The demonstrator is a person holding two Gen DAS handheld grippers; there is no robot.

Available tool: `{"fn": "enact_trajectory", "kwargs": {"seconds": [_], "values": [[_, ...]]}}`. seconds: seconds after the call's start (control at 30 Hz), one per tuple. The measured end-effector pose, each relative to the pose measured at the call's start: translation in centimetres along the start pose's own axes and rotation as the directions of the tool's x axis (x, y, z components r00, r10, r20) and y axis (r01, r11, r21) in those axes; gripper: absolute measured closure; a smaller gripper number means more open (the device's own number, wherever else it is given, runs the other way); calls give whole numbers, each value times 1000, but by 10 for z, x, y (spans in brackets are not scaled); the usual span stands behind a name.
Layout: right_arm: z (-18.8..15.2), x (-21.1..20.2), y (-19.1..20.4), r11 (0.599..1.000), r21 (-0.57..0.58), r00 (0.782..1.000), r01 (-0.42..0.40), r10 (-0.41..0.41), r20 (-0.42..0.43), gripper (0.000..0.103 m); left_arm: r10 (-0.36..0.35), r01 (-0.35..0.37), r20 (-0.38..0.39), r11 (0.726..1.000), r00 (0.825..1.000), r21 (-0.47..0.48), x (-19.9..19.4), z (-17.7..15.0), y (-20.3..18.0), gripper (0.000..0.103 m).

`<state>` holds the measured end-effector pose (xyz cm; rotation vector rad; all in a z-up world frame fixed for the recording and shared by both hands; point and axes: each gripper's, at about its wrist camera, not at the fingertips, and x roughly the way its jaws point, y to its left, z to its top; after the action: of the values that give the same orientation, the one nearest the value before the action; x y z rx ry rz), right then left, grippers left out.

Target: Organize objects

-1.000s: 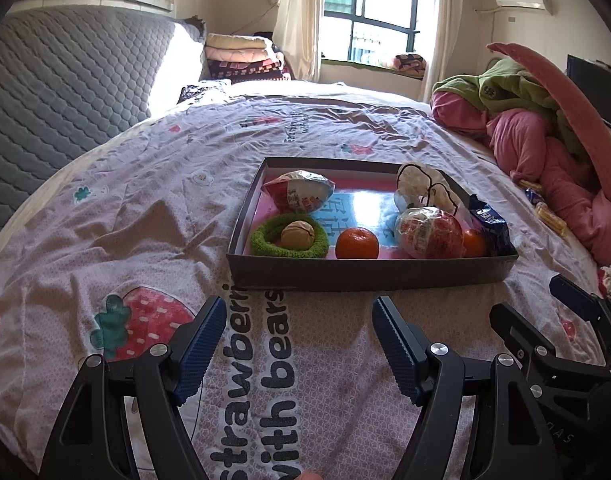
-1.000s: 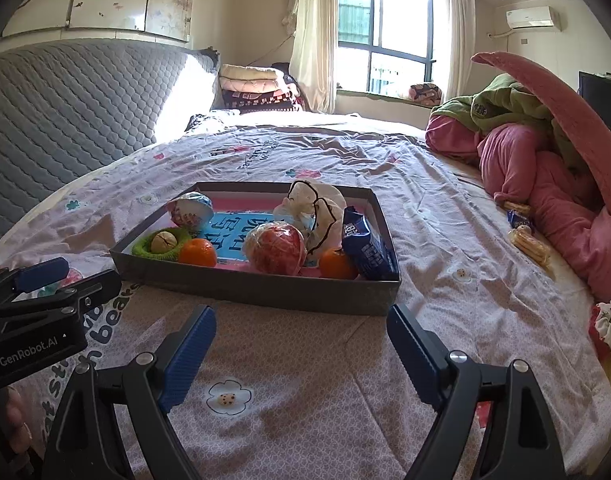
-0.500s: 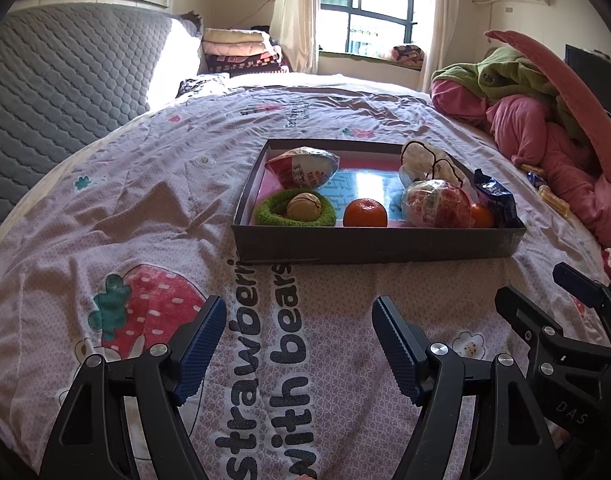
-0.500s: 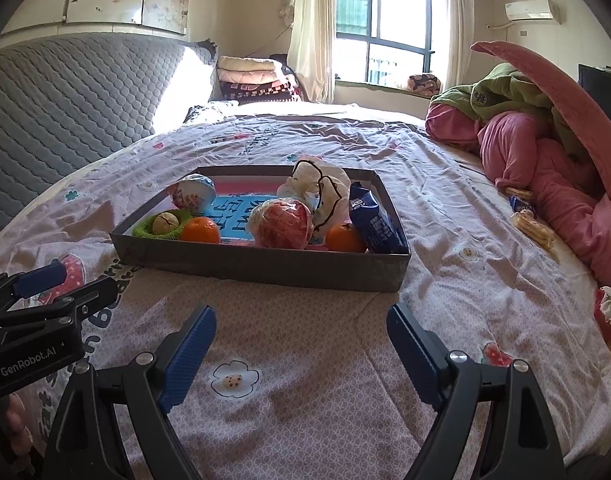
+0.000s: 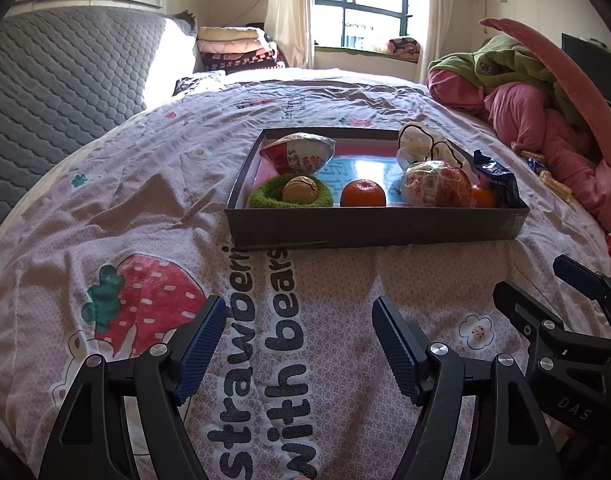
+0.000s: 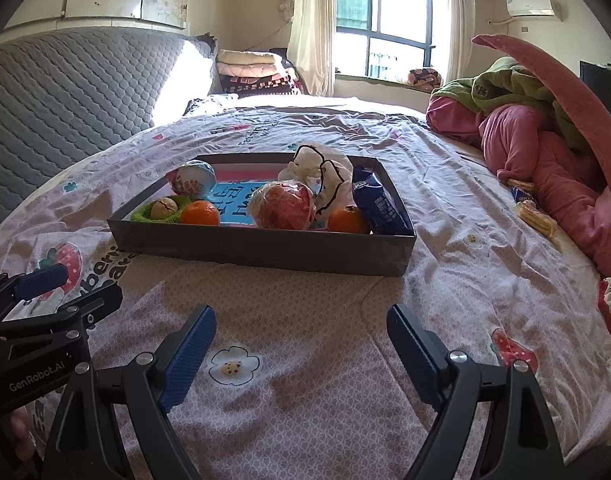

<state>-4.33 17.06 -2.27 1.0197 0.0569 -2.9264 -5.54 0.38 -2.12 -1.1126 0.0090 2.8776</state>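
Both views now sit a little farther back from the tray than a second ago, so more printed bedsheet shows in front of it; nothing inside the tray has shifted.

From the left wrist view, the left gripper (image 5: pixel 299 330) hangs over the bedsheet (image 5: pixel 105 208) with its jaws spread wide and nothing between them. The grey tray (image 5: pixel 377 226) lies ahead on the bed, well apart from the fingertips. In it, a walnut (image 5: pixel 299 189) rests inside a green fuzzy ring (image 5: pixel 265 199), a mandarin (image 5: pixel 362 193) sits beside them, and a foil egg (image 5: pixel 299 154) lies behind. The walnut is hard and round and likely to roll, so pinch it across its middle; the ring is soft and will squash, best taken by one side of its band.

From the right wrist view, the right gripper (image 6: pixel 301 334) is likewise wide open and empty, short of the tray's near wall. A wrapped apple (image 6: pixel 283 204) sits mid-tray, a second mandarin (image 6: pixel 347 219) beside a blue snack packet (image 6: pixel 379 206) that leans on the right wall, and a white plastic bag (image 6: pixel 319 170) behind. The apple's film probably makes it slippery; grip it low and firmly. The packet is light and crinkly; take its upper edge. Loose wrapped snacks (image 6: pixel 531 216), too small to identify, lie on the sheet to the right.
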Motion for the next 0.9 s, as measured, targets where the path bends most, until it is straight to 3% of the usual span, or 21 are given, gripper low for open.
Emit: {"fn": "enact_trajectory", "kwargs": {"seconds": [0.9], "values": [[-6, 5, 1, 1000, 6, 999, 0, 0, -33, 16, -7, 7, -8, 1000, 1000, -5, 4, -4, 1, 27]]}}
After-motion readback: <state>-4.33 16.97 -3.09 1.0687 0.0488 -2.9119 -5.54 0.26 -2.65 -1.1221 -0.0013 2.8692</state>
